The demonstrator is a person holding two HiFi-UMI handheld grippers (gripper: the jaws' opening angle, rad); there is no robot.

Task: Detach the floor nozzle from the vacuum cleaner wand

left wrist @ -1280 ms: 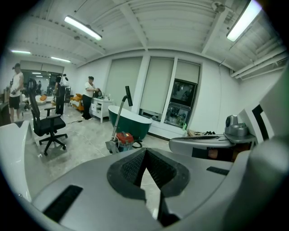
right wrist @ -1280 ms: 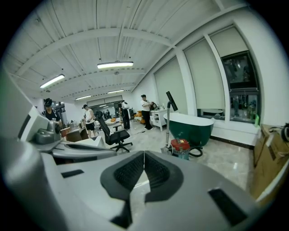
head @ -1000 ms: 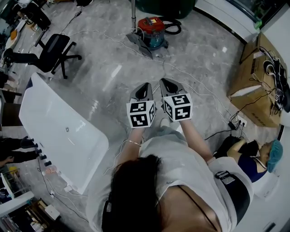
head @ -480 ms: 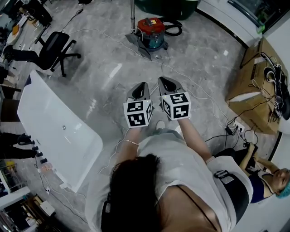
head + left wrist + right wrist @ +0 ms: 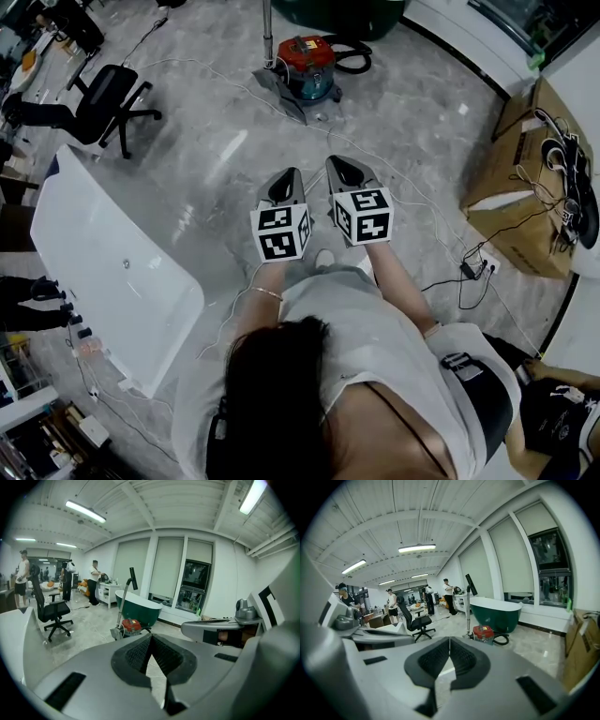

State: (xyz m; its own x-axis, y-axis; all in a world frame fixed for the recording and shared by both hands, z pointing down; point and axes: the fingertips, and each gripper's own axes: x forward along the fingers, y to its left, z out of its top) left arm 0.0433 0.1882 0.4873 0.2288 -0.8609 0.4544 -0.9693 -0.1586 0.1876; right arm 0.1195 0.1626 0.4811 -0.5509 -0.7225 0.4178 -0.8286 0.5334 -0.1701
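Grey marble-patterned floor lies under the whole scene. Left gripper: ribbed black pads pressed together, nothing between them. Right gripper: pads likewise together and empty. In the head view the left gripper and right gripper are held side by side, close together, ahead of the person's torso and pointing across the floor. The red-and-teal canister vacuum cleaner stands well apart from both. Its grey wedge-shaped floor nozzle rests on the floor just beside the canister, with the upright metal wand rising from it; the nozzle is not detached. Thin white cables run over the floor between the vacuum and the grippers. A long white bathtub lies to the left, a black office chair beyond it, and an open cardboard box to the right. A dark green bathtub stands behind the vacuum. Against the frame a second earlier, the white bathtub sits further left, and the seated person in a blue cap at the right edge has dropped out of view.
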